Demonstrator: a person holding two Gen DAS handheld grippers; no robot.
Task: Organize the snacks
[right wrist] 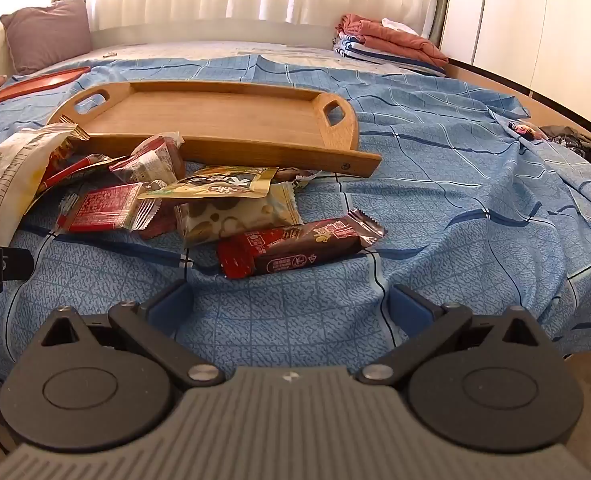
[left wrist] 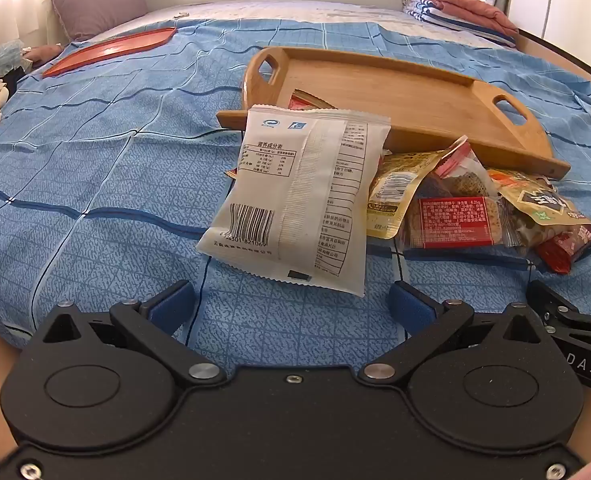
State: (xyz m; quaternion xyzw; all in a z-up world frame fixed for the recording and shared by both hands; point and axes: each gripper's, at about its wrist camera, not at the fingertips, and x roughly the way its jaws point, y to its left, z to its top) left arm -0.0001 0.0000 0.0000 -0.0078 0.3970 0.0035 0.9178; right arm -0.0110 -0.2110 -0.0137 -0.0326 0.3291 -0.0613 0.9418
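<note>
A bed covered in a blue checked sheet carries everything here. On it lies a long wooden tray with cut-out handles, apparently bare apart from one red wrapper corner just inside its near rim in the left wrist view. A loose heap of snack packets is piled against that near rim.

The biggest is a white pillow-shaped packet with a barcode, leaning on the tray edge. It looks puffy and light, its film slippery; I would pinch it by a crimped end seal, not across the air-filled middle. Beside it lie a pale yellow pouch and a clear-wrapped cake with a red label, probably crumbly, so a gentle grip is called for. Nearest the right side sits a dark red bar-shaped wrapper, the stiffest-looking and easiest to take across its width.

The left hand-held gripper and the right hand-held gripper both have their jaws spread wide, with nothing between them.

Packets underneath the heap are largely covered, and most of the print is too small to read.
</note>
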